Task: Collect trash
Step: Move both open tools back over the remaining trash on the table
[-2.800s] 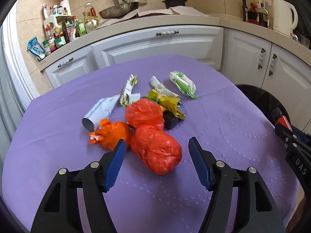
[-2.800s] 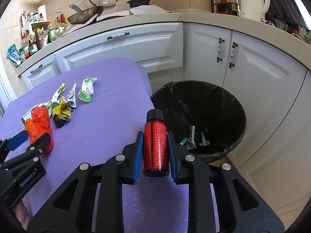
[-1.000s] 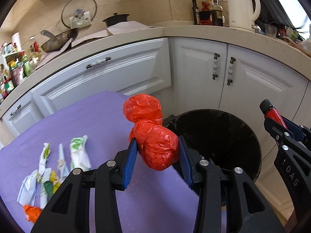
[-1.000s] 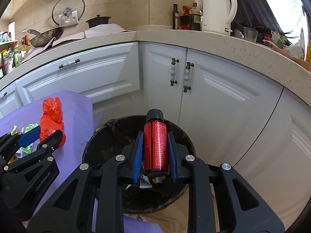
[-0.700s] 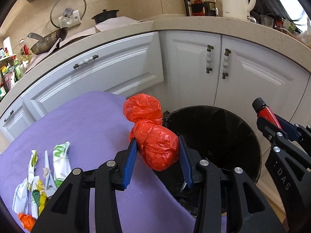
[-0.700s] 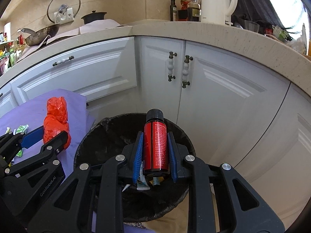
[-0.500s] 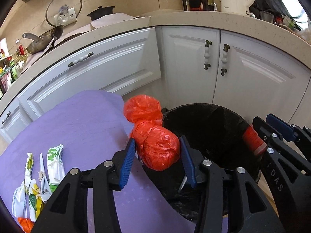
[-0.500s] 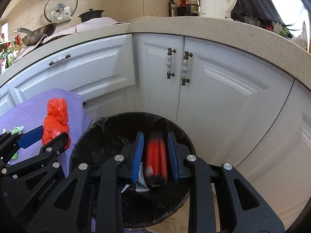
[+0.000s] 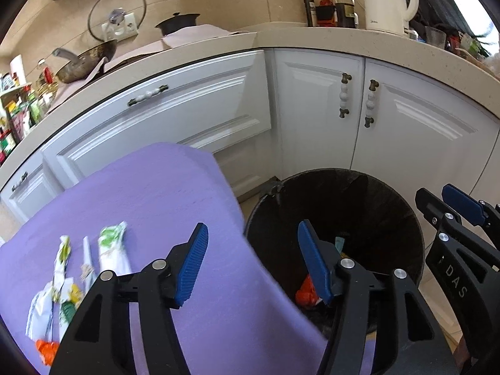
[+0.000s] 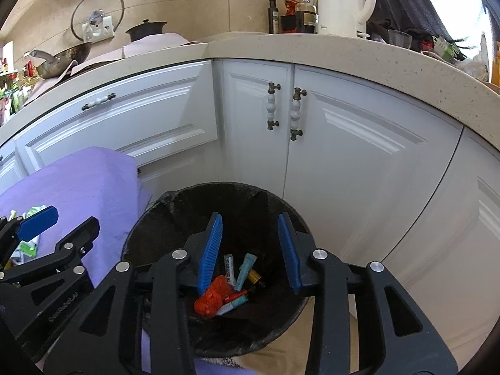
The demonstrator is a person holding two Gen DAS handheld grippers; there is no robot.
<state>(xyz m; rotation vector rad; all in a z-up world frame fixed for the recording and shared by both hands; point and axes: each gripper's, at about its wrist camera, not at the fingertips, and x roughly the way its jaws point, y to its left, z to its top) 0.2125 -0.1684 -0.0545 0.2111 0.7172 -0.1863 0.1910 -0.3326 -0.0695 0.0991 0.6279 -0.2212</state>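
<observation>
The drop step is being finished. The left gripper and the right gripper are being held over the black trash bin, and both sets of jaws are opening with nothing between them. The red bag is lying crumpled at the bin's bottom beside small tubes. Next, more trash is likely to be picked: wrappers are lying on the purple tabletop, at about nine o'clock from the bin.
</observation>
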